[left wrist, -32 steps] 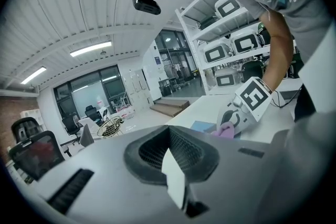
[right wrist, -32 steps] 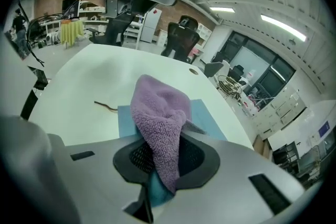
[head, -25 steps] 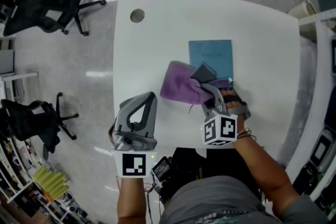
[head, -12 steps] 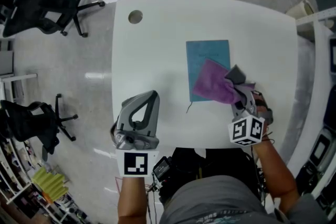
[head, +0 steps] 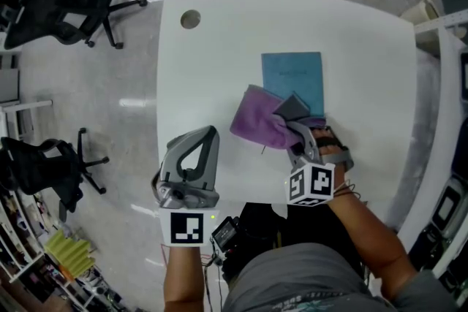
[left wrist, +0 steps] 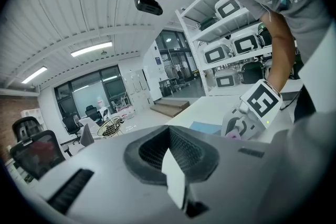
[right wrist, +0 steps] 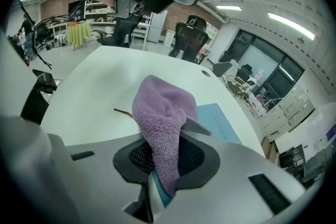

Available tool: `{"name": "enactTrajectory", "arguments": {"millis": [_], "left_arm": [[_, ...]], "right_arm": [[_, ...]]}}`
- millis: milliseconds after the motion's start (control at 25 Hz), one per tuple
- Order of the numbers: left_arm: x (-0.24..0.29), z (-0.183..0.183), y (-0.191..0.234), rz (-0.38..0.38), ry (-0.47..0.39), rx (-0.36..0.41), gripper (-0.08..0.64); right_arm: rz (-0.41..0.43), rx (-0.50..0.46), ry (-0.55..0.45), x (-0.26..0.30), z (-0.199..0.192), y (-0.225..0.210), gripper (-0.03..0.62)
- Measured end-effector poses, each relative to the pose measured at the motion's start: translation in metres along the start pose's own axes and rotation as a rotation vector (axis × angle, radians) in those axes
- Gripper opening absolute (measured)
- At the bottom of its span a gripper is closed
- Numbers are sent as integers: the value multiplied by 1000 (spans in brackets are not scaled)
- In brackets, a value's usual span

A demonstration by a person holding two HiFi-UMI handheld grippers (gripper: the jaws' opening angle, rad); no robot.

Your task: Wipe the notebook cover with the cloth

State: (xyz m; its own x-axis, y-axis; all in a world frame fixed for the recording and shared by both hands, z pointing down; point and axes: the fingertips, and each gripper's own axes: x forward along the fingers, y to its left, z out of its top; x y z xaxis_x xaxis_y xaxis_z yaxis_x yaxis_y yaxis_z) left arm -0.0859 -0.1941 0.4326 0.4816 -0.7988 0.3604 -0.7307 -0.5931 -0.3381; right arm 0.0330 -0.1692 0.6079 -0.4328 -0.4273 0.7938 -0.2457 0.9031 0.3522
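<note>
Right hand-held gripper (head: 291,112): jaws clamped on one edge of the purple cloth (head: 257,124); the right gripper view shows the fabric pinched between them and bunched forward. The rest of the cloth spreads to the left of the jaws. Most of it lies on the white counter (head: 212,55), and only its far-right part overlaps the near-left corner of the blue notebook (head: 292,75). The notebook lies flat, closed, right of the counter's centre, with its long axis running straight away from the person. From the right jaws the bare cover lies directly ahead and slightly right, so judged need: carry the cloth forward and rightward, along the long axis, to get it back onto the cover. Left hand-held gripper (head: 209,135): jaws together on nothing, resting at the near-left of the counter, well apart from the notebook. The right one is clearly nearer and is doing the work.
</note>
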Motion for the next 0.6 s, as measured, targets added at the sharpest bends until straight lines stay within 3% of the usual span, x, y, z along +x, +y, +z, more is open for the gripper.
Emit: {"name": "enactTrajectory", "arguments": {"millis": [280, 600], "left_arm": [[0, -5, -1, 3, 4, -6, 2], [6, -2, 2, -3, -21, -12, 2]], "right_arm": [[28, -5, -21, 0, 1, 7, 83], [-40, 88, 70, -31, -63, -10, 83]]}}
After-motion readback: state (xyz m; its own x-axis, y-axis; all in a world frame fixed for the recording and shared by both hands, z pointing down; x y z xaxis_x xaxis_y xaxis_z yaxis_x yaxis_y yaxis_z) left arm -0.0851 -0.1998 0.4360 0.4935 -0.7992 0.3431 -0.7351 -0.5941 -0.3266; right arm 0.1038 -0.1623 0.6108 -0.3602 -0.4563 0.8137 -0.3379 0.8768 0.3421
